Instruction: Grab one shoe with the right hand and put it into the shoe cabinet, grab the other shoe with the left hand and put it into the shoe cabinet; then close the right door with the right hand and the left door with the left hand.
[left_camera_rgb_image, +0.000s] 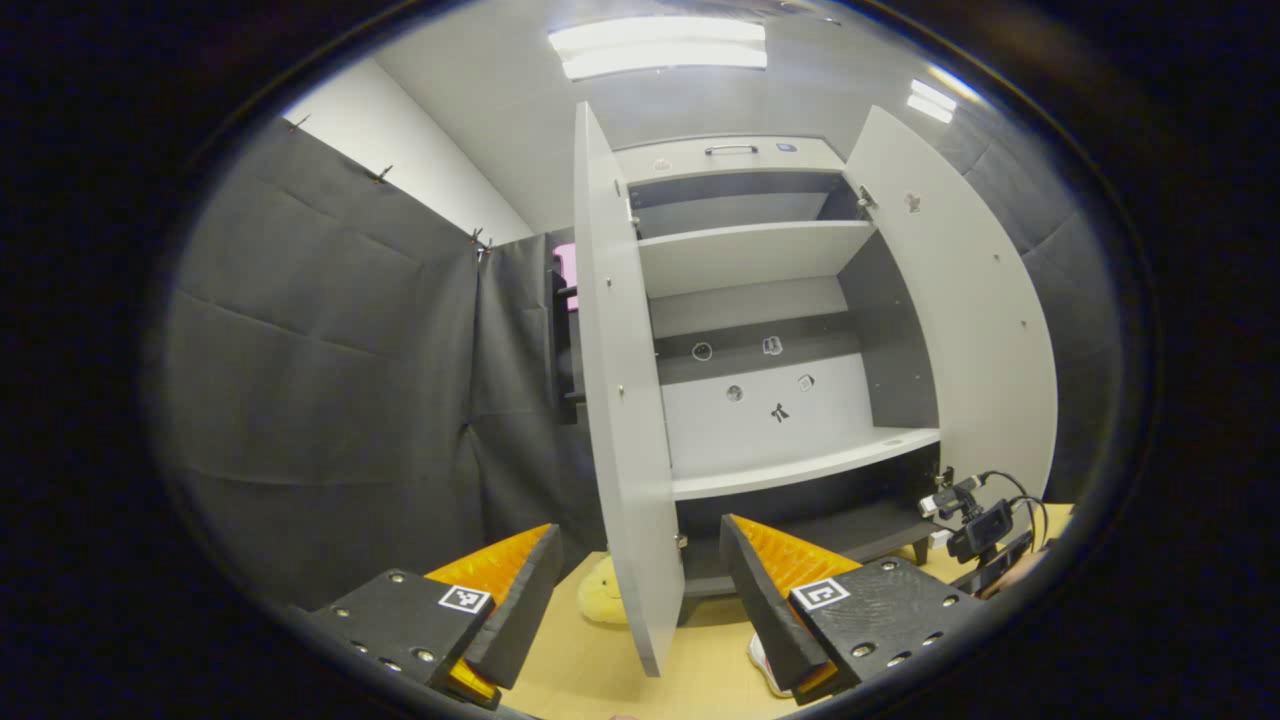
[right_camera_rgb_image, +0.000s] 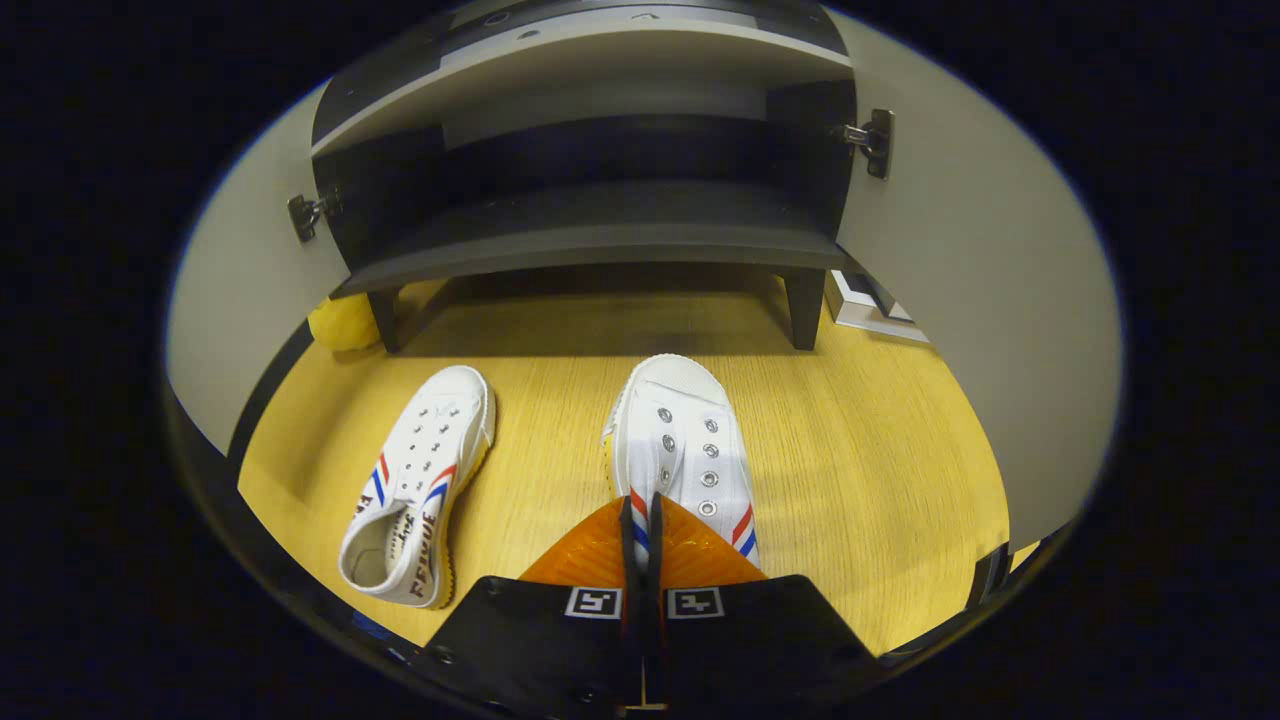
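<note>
Right gripper (right_camera_rgb_image: 640, 515) clenched on the right shoe (right_camera_rgb_image: 682, 450), left gripper (left_camera_rgb_image: 635, 580) released near the shoe cabinet (left_camera_rgb_image: 780, 330)

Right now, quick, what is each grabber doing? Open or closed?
Left gripper: open, holding nothing.
Right gripper: fingers closed together over the nearer white shoe; whether they pinch it cannot be told.

I can make out dark block lettering along the side of the left shoe (right_camera_rgb_image: 415, 490), at about 8 o'clock in my right gripper view, but it is too warped to spell out with certainty. Nothing else is legible.
</note>
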